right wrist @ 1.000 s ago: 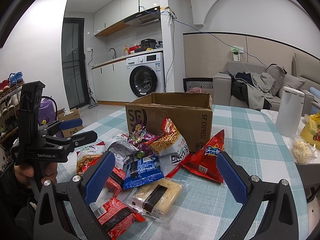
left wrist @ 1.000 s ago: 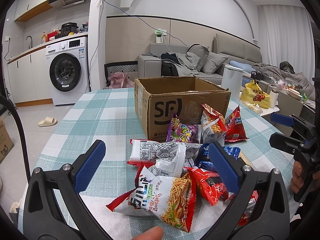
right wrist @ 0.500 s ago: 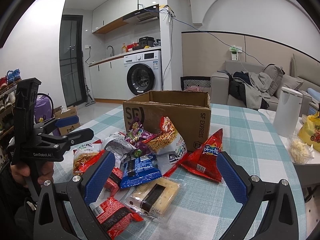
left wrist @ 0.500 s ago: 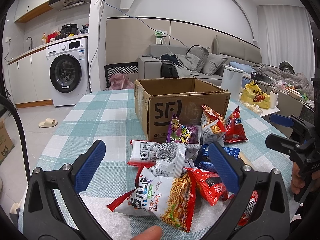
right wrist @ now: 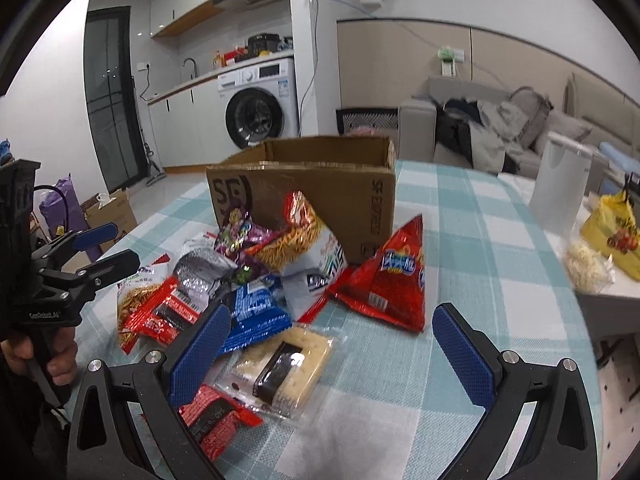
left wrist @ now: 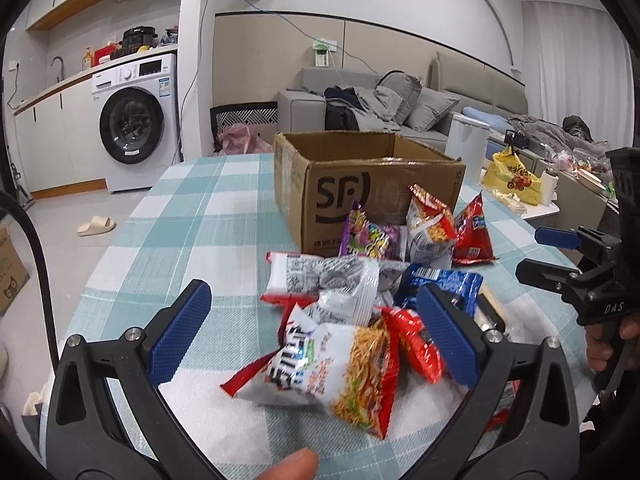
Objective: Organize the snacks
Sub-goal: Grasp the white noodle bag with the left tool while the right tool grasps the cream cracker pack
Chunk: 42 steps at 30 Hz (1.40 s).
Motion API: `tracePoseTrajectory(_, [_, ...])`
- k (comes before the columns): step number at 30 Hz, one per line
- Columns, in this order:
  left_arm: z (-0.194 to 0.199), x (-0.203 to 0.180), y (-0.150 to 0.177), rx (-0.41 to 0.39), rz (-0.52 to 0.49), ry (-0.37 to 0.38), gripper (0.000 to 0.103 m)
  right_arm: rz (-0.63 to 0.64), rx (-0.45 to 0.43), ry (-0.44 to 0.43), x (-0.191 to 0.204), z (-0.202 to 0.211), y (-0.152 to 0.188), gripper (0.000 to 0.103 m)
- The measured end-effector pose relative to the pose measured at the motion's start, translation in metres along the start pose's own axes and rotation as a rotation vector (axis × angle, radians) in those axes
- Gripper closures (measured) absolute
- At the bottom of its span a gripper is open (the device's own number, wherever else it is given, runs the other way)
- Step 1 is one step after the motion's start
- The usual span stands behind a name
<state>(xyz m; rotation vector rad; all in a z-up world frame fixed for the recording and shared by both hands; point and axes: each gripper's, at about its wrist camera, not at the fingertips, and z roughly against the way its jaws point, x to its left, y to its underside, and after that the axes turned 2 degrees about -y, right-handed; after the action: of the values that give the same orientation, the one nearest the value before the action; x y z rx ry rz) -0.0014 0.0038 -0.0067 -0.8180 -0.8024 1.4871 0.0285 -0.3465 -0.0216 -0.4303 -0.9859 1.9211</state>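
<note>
Left gripper (left wrist: 316,332): jaws wide apart, nothing between the pads, hovering over the near end of the snack pile. Directly in front of it is the white noodle-snack bag (left wrist: 332,368), lying flat on the worktop (left wrist: 168,240).

Right gripper (right wrist: 332,348): jaws also spread apart, empty. Below and between them sits the clear-wrapped cracker pack (right wrist: 288,364); blue packet (right wrist: 256,312) is just beside the left pad, small red packet (right wrist: 216,416) partly under it.

Rest of the pile is heaped together ahead: silver-grey packets (left wrist: 340,280), purple bag (left wrist: 368,236), and a red triangular bag (right wrist: 388,280) standing off to the right side, near the box corner.

Open cardboard box (left wrist: 360,184) stands upright just behind the pile; purple bag and an orange noodle bag (right wrist: 300,232) lean against its front wall. Can't see whether anything is inside it.

White canister (right wrist: 560,188) sits well apart at the right.
</note>
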Motion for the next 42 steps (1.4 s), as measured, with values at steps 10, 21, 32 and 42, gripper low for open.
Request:
tracePoseTrajectory(10, [-0.011,0.008,0.013,0.117,-0.012,-0.031,0.000,0.003,0.155,-0.025,0.008,-0.030,0.010,0.000])
tracePoseTrajectory(21, [-0.031,0.007,0.017,0.222,-0.017,-0.044,0.000,0.030,0.263,-0.038,0.026,-0.057,0.014,0.000])
tracePoseTrajectory(32, [-0.043,0.006,0.020,0.275,-0.026,-0.004,0.000,-0.010,0.304,0.000,0.007,-0.055,0.020,0.000])
tracePoseTrajectory(42, [-0.046,0.002,0.022,0.302,-0.031,0.035,0.000,0.024,0.325,0.008,0.015,-0.063,0.019,0.000])
